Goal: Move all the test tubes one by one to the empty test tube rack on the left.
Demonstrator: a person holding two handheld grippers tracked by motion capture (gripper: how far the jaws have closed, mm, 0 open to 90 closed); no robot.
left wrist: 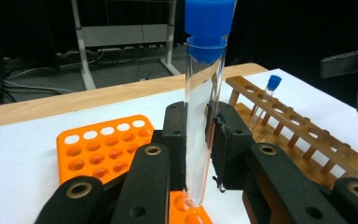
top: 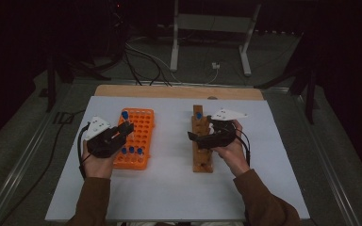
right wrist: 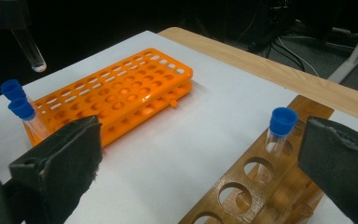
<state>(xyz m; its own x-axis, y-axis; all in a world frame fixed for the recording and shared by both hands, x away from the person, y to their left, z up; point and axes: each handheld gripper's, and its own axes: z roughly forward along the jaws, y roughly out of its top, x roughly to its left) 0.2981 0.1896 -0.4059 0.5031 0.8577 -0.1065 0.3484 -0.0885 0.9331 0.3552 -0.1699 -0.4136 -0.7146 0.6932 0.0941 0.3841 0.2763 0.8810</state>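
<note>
My left gripper (left wrist: 198, 126) is shut on a clear test tube (left wrist: 205, 93) with a blue cap and holds it upright above the near end of the orange rack (left wrist: 102, 149). In the high view that gripper (top: 122, 128) hangs over the orange rack (top: 141, 127), with the tube's cap (top: 125, 114) above it. My right gripper (right wrist: 200, 158) stands wide open with nothing between its jaws, beside the wooden rack (right wrist: 261, 177). One blue-capped tube (right wrist: 279, 128) stands in that wooden rack (top: 201, 155). The right gripper (top: 195, 137) hovers over the rack's middle.
Three blue-capped tubes (top: 131, 149) stand in the orange rack's near row. Both racks sit on a white sheet (top: 169, 188) over a wooden tabletop (top: 179, 92). Cables and a metal stand (top: 212, 23) lie on the floor beyond.
</note>
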